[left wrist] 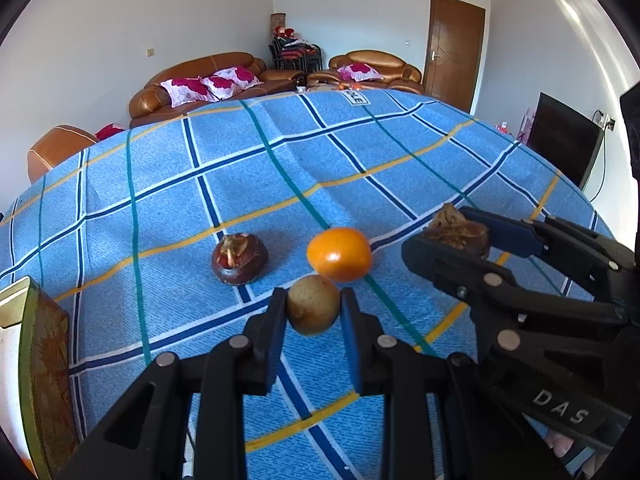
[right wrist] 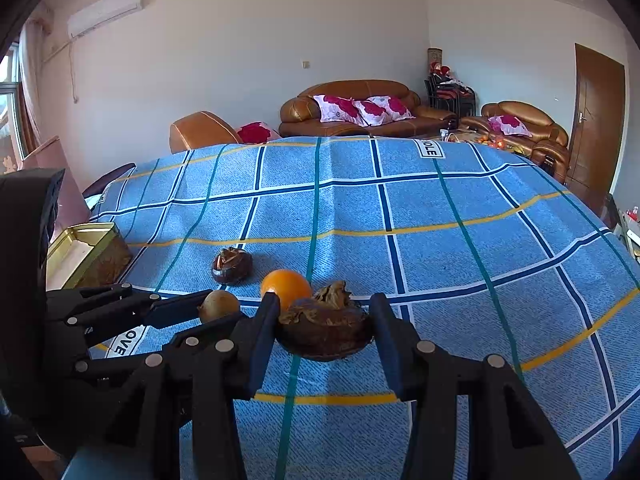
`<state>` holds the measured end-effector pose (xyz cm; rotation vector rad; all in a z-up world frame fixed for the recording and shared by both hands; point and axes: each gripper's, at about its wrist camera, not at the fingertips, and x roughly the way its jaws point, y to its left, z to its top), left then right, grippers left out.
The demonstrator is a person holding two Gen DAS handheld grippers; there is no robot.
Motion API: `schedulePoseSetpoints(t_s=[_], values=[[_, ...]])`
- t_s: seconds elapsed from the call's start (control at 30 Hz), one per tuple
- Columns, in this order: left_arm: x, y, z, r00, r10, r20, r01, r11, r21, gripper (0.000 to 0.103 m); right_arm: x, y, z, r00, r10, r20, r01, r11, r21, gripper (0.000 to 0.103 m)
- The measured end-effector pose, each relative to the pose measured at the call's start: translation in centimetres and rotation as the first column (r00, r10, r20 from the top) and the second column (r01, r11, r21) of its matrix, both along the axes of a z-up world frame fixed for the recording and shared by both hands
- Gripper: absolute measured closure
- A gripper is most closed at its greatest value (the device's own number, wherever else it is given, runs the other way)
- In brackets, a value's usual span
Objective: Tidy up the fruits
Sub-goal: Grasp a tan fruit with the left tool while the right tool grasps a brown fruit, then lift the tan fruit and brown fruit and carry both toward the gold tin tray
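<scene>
My left gripper [left wrist: 313,307] is shut on a small round tan fruit [left wrist: 313,305], just above the blue checked cloth [left wrist: 360,152]. An orange fruit [left wrist: 339,254] lies right behind it, touching or nearly so. A dark brown water chestnut [left wrist: 239,258] sits on the cloth to the left. My right gripper [right wrist: 325,320] is shut on another dark brown water chestnut [right wrist: 325,326] with a dry papery top. In the right wrist view the left gripper [right wrist: 218,306] comes in from the left with the tan fruit [right wrist: 219,305], and the orange fruit [right wrist: 286,286] lies between the two grippers.
A gold-rimmed tin box [right wrist: 86,254] stands open at the left edge of the table, seen also as the box [left wrist: 38,364] at lower left. Brown sofas [right wrist: 356,110] with pink cushions stand beyond the table. A brown door [left wrist: 454,50] is at the right.
</scene>
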<state>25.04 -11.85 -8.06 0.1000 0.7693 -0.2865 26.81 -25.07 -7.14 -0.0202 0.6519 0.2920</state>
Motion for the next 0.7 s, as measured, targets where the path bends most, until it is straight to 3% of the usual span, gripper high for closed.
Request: schedulePoseSetpoints(t_s=[0.33,0.7], values=[[-1.0,1.1,1.0,0.997,0.028,0.066,-0.025,0.999,-0.035,0.075,-0.9,-0.3,0.7,0.999,0.010,0.054,-0.012,0.999,0.031,0.054],[-1.8,1.8,1.4,0.994,0.037,0.107,-0.029,0.997,-0.077,0.075,-1.6,0.3,1.1,0.995,0.026,0.100,-0.027,1.000,0.003,0.054]])
